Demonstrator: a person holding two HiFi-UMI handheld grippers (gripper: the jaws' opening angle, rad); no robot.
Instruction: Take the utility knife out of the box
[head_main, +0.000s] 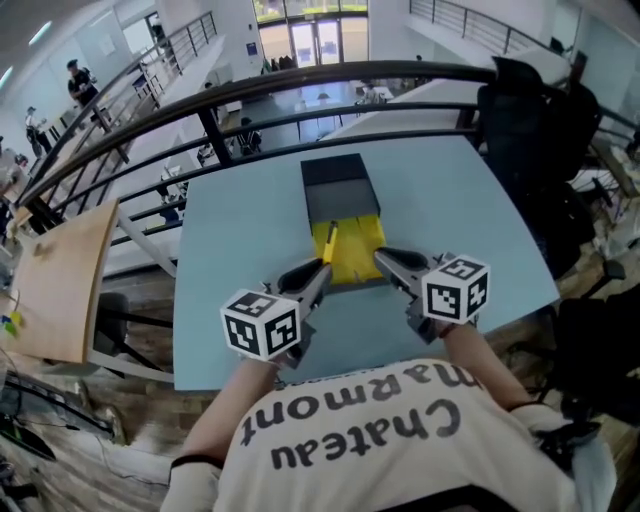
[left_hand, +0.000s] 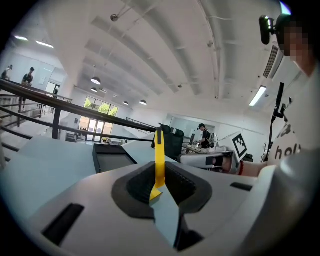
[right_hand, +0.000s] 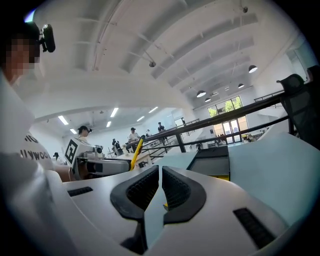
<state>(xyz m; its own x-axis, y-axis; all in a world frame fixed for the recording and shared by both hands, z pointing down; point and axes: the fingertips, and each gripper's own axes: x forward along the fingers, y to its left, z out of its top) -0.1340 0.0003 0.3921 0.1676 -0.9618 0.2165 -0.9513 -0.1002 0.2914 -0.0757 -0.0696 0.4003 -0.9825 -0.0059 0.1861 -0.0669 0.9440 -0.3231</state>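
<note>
An open-plan office atrium: a railing (head_main: 340, 68) overlooks desks (head_main: 195, 70) below.

Yellow utility knife (left_hand: 159, 156) gripped upright, box (head_main: 340, 192) open

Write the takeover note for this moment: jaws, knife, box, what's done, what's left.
Left gripper: jaws shut on the yellow utility knife, which stands upright, clear of the box.
Right gripper: jaws together, empty, near the box's front end.
Box: open on the blue table, yellow tray showing.
Done: knife is out.
Left: probably set it down on the table.
</note>
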